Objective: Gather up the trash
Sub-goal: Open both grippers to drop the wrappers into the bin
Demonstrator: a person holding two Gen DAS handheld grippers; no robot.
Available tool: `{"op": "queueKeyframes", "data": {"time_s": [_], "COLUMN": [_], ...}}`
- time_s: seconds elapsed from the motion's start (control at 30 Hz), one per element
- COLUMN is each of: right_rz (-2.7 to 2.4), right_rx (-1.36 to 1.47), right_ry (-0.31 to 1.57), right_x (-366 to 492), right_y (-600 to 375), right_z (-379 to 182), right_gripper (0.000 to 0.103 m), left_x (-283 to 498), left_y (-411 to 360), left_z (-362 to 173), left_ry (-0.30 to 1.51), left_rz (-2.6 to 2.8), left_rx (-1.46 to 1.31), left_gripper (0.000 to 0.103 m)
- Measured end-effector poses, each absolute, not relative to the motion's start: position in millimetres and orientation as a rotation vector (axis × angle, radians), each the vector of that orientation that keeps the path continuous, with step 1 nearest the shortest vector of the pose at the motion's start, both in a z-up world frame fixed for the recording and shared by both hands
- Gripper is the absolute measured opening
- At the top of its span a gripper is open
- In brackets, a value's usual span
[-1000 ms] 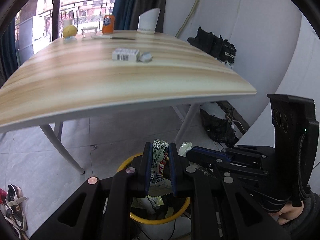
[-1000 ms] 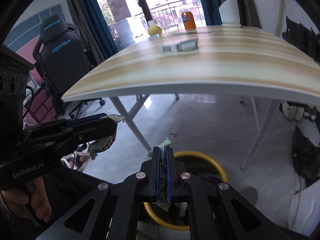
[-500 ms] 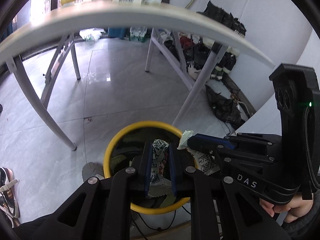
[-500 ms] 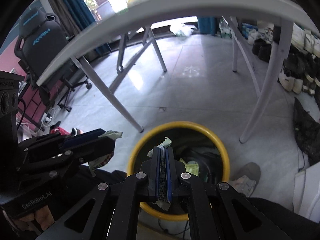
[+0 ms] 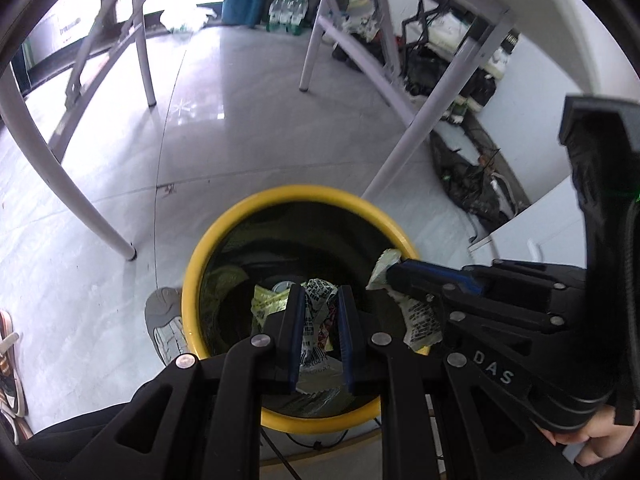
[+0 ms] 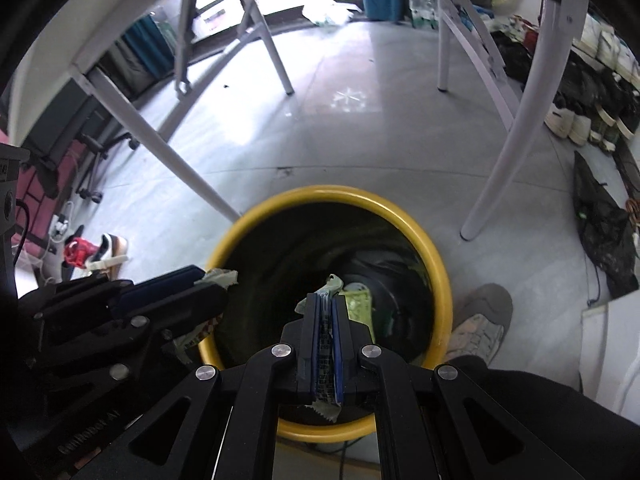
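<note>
A yellow-rimmed trash bin (image 5: 224, 240) (image 6: 436, 256) stands on the tiled floor, dark inside, with scraps at its bottom. My left gripper (image 5: 319, 294) hangs over its mouth, shut on a crumpled printed wrapper (image 5: 316, 312). My right gripper (image 6: 325, 299) is also above the bin, shut on a flat green-edged wrapper (image 6: 326, 350). In the left wrist view the right gripper (image 5: 390, 266) reaches in from the right with its wrapper (image 5: 420, 320) dangling over the rim. In the right wrist view the left gripper (image 6: 218, 278) enters from the left.
White table legs (image 5: 416, 136) (image 6: 504, 152) stand close behind the bin. A grey shoe (image 5: 164, 328) (image 6: 480, 320) sits against the bin. Dark bags and cables (image 5: 472, 188) lie by the wall, and shoes (image 6: 96, 252) lie at the left.
Both grippers have sunk and tipped downward with their wrappers, from table-top height to just above the bin's mouth. The table top has left the views and the bin looms larger.
</note>
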State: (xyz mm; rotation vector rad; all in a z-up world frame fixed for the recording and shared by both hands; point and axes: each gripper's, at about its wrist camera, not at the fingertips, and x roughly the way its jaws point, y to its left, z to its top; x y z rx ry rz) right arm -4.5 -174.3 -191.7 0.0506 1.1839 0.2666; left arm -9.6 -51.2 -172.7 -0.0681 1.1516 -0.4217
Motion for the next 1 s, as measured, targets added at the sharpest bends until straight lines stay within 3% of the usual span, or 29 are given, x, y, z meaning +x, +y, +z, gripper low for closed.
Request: {"op": "queueKeyframes", "data": {"time_s": [0.73, 0.8, 0.87, 0.93, 1.0], "right_rz": [0.226, 0.214, 0.208, 0.194, 0.167], "right_rx": [0.070, 0.069, 0.080, 0.084, 0.084], "right_ry": [1.239, 1.241, 1.239, 1.227, 1.222], "right_x": [2, 2, 2, 1, 2], "right_y": [-174, -174, -176, -178, -182], "right_z": [-216, -217, -217, -215, -214], "right_gripper": [0.008, 0.012, 0.028, 0.043, 0.047], "left_x": [-1, -1, -1, 0, 1], "left_y": [-47, -47, -47, -46, -44], "left_z": [-194, -194, -195, -195, -195], "left_ry": [1.207, 1.209, 1.210, 1.208, 1.204], "left_rz": [-0.389, -0.387, -0.382, -0.364, -0.346], "left_rx": [-0.090, -0.088, -0.087, -0.079, -0.083], "left_gripper": [0.013, 0.014, 0.018, 0.033, 0.040]}}
